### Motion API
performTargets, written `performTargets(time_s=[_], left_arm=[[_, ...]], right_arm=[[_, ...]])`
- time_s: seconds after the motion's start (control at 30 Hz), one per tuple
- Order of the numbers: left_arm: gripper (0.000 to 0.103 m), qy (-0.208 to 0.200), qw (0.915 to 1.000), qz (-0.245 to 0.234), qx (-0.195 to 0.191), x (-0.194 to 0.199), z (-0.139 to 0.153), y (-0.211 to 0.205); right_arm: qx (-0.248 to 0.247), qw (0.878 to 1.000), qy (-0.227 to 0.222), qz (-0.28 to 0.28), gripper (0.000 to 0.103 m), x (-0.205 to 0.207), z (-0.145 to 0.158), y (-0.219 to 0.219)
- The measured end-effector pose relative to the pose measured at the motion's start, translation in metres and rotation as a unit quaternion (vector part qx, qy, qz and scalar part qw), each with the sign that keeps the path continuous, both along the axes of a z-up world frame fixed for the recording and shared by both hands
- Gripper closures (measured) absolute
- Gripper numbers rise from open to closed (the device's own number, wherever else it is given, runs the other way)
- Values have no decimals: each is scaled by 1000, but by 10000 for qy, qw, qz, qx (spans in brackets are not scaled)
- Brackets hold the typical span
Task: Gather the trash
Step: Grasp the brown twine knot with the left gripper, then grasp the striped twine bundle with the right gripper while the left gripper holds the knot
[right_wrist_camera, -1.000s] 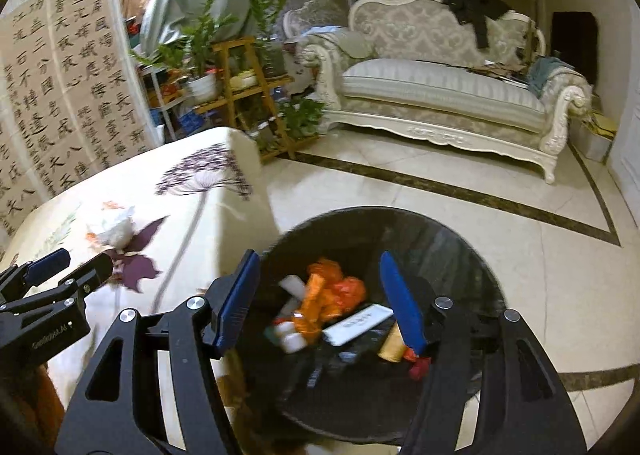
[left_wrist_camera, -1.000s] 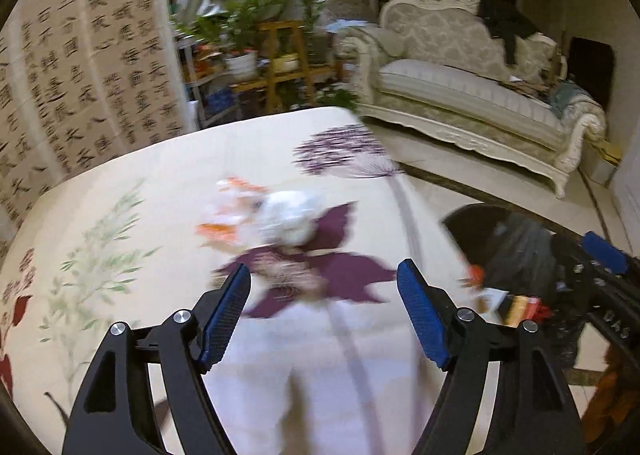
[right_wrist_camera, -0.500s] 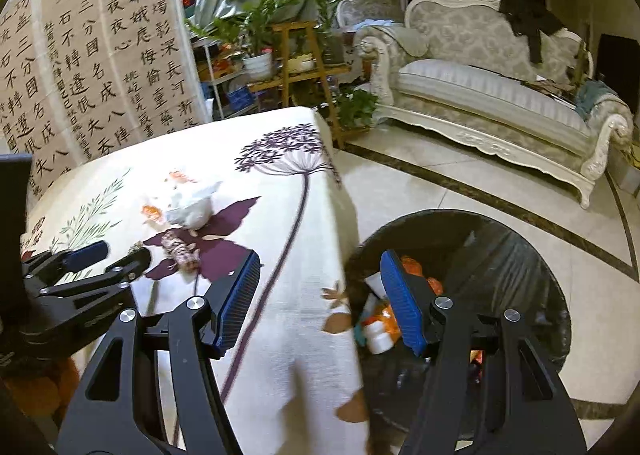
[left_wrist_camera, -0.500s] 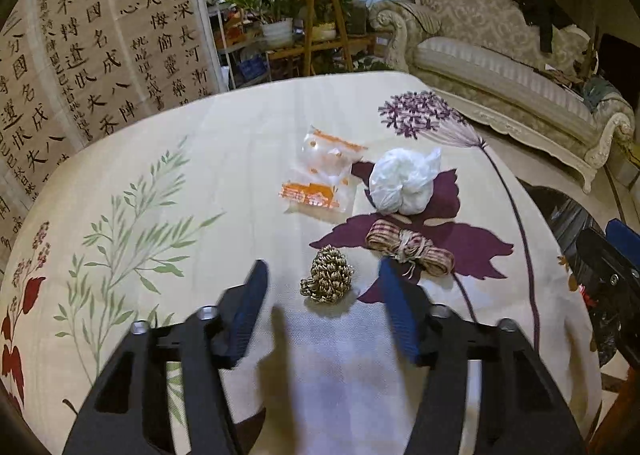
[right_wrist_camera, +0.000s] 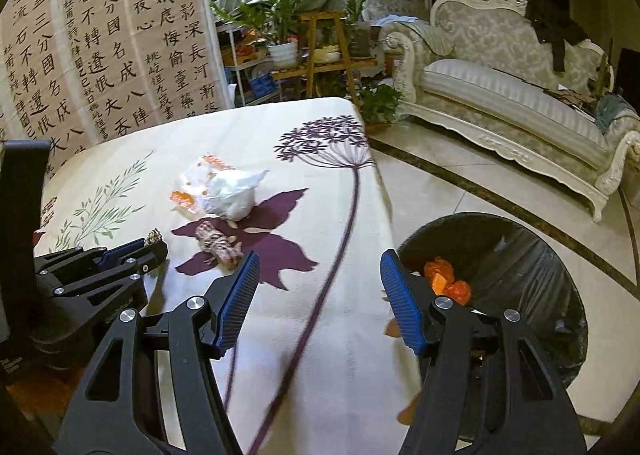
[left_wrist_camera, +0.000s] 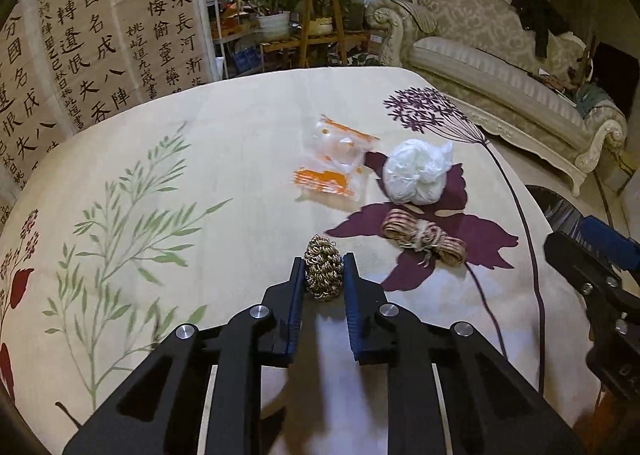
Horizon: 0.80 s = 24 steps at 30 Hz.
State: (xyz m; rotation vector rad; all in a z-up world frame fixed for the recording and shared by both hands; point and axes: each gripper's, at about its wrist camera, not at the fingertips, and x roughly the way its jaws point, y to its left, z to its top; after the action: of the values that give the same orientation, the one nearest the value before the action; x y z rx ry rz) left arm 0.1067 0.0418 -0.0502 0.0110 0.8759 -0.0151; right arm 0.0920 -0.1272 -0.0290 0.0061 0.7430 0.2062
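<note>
Grab step's basically done: left gripper [left_wrist_camera: 323,275] is pinching the gold wire scrubber [left_wrist_camera: 323,273] low-center on the table [left_wrist_camera: 240,127], right gripper [right_wrist_camera: 320,295] spread and empty, so next I'd guess lift it to the bin [right_wrist_camera: 520,255] at lower right.

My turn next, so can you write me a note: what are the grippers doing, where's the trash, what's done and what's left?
Left gripper: shut on the gold scrubber, still on the table.
Right gripper: open, empty, over the table edge beside the bin.
On the table: orange wrapper, white bag, twine bundle.
Done: some trash already in the bin.
Left: carry the scrubber to the bin, then the other three.
</note>
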Motion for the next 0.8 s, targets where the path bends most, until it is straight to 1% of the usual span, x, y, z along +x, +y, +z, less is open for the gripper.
performTargets(time_s=[0.37, 0.6, 0.67, 0.73, 0.8], left_arm=[[83, -119, 9989, 459, 27, -20, 10, 54], [83, -131, 9973, 723, -22, -24, 9, 84], [83, -120, 9971, 748, -59, -24, 8, 89], [83, -112, 9971, 753, -87, -24, 7, 92], [83, -101, 9970, 751, -134, -24, 6, 95]], right_arm=[[32, 9982, 259, 533, 42, 14, -7, 45], [-132, 9964, 394, 740, 45, 23, -14, 71], [-165, 9958, 462, 773, 53, 27, -16, 76], [-120, 9945, 625, 828, 63, 30, -20, 79], [-176, 9938, 656, 882, 67, 28, -20, 83]])
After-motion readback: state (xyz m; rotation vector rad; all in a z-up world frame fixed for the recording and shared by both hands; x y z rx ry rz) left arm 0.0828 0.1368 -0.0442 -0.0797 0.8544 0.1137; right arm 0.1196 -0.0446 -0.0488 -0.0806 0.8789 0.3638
